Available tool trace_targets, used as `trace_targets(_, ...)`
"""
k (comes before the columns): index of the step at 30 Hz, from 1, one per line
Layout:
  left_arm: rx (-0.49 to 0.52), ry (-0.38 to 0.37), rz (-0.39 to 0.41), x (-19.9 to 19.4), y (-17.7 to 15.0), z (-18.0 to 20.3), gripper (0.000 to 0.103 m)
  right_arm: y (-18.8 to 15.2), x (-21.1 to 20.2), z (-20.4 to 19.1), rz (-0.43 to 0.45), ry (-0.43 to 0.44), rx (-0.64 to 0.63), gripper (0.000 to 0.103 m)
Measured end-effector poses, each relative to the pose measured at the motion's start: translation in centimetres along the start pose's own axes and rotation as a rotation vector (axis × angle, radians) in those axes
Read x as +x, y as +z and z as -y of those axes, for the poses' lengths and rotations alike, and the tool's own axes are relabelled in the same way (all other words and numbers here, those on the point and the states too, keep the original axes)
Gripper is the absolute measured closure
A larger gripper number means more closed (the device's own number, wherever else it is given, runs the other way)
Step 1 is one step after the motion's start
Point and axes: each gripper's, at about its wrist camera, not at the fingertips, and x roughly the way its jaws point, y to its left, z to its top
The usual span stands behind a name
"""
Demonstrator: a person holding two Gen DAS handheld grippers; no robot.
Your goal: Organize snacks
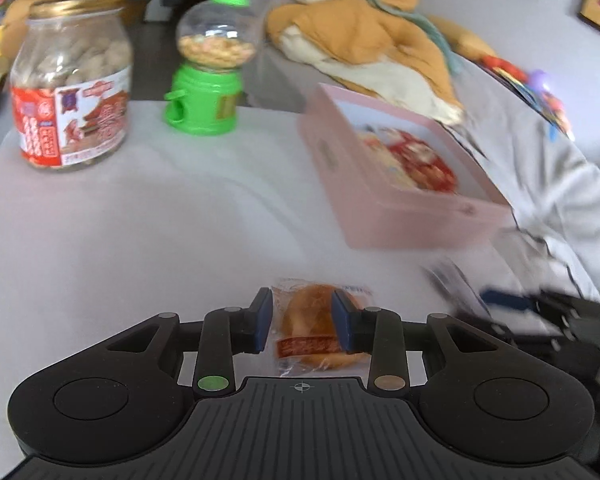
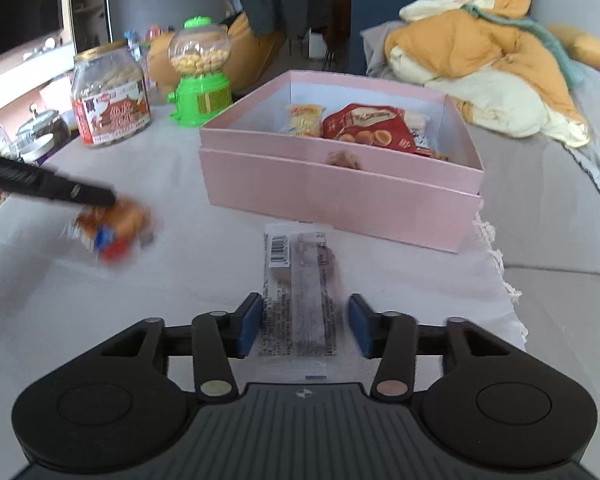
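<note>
A wrapped round golden pastry [image 1: 312, 320] sits between the blue pads of my left gripper [image 1: 303, 320], which is shut on it. The right wrist view shows the same pastry [image 2: 116, 224] blurred and lifted off the white cloth under the left gripper's dark finger [image 2: 60, 188]. A long clear snack packet [image 2: 300, 292] with a barcode lies flat on the cloth between the pads of my right gripper [image 2: 306, 324]. Its left pad meets the packet's edge and a narrow gap shows at the right pad, so it is open. The pink box [image 2: 340, 192] beyond holds several snack packs.
A glass jar of peanuts [image 1: 72, 92] and a green candy dispenser [image 1: 208, 64] stand at the far left of the cloth. An orange and cream garment [image 2: 480, 60] is heaped behind the box. The cloth's fringed edge [image 2: 496, 264] runs along the right.
</note>
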Motion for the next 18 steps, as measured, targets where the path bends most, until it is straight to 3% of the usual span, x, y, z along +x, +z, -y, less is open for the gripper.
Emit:
trace_targets(2,0.126,0.052,0.030,-1.0,-0.7,1.4,0.066,-0.1,0.2,0.2,0.009,-0.037,0.013,0.032)
trace_targets(4,0.276,0.120,0.038,-1.8,-1.5,3.1,0.066,0.2,0.7,0.5,-0.010,-0.012,0.039,0.019)
trace_targets(8,0.435,0.155,-0.014,-1.9,-2.8,5.5,0.066,0.3,1.1,0.5,-0.028,0.036,0.024,0.007)
trace_targets(12,0.494,0.224,-0.051,-0.3,-2.9,6.8,0.065,0.2,1.1,0.4,-0.032,0.047,0.019,0.005)
trace_targets(18,0.429,0.280,-0.049,2.9,-1.7,8.4,0.064,0.1,0.9,0.9,-0.024,0.068,0.047,0.005)
